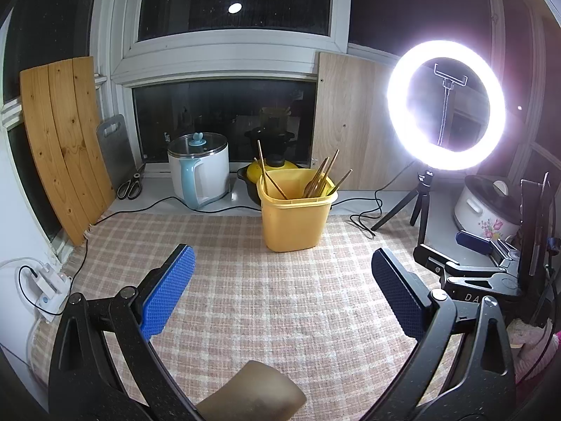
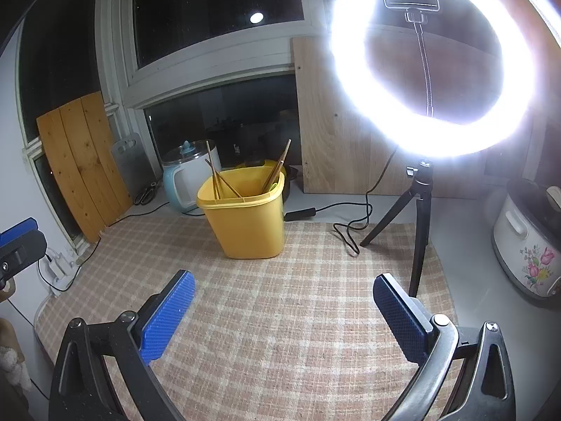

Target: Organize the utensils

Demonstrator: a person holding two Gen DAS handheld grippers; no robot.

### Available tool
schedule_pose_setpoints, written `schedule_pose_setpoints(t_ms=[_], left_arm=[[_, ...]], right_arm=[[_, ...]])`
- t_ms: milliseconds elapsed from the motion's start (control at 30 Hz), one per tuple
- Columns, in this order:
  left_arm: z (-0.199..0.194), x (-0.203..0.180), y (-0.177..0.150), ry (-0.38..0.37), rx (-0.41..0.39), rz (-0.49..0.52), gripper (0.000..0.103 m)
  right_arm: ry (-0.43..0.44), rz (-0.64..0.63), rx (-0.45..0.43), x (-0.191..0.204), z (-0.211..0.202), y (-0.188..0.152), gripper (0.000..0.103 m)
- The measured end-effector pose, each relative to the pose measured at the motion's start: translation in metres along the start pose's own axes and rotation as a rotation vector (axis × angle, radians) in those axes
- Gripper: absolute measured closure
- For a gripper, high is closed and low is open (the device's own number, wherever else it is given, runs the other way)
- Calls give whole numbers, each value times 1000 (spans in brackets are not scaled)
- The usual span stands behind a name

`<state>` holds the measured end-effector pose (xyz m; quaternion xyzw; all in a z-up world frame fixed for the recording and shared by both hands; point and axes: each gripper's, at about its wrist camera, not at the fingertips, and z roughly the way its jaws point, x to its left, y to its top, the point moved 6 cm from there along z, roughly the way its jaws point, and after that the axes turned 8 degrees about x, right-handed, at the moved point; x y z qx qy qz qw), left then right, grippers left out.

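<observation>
A yellow plastic bin (image 1: pixel 294 212) stands on the checked cloth (image 1: pixel 266 298) and holds several wooden chopsticks (image 1: pixel 317 179) that lean against its rim. It also shows in the right wrist view (image 2: pixel 245 221) with the chopsticks (image 2: pixel 217 175). My left gripper (image 1: pixel 280 284) is open and empty, a short way in front of the bin. My right gripper (image 2: pixel 282 301) is open and empty, in front and to the right of the bin. The right gripper also shows at the right edge of the left wrist view (image 1: pixel 470 266).
A lit ring light on a tripod (image 2: pixel 420 210) stands right of the bin, its cable (image 2: pixel 350 231) trailing on the cloth. A white kettle-pot (image 1: pixel 198 172), yellow-lidded pot (image 1: pixel 271 166), scissors (image 1: pixel 131 184) and wooden boards (image 1: pixel 63 140) line the sill. A floral cooker (image 2: pixel 526 245) sits at right.
</observation>
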<state>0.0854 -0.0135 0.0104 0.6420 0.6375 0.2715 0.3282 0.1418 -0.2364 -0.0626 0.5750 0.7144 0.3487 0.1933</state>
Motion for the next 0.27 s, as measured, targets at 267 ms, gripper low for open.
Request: schedule_pose_setpoints(t_ms=[267], left_arm=[[-2, 5, -2, 17, -12, 7, 1]], right_arm=[[3, 12, 10, -2, 3, -2, 0]])
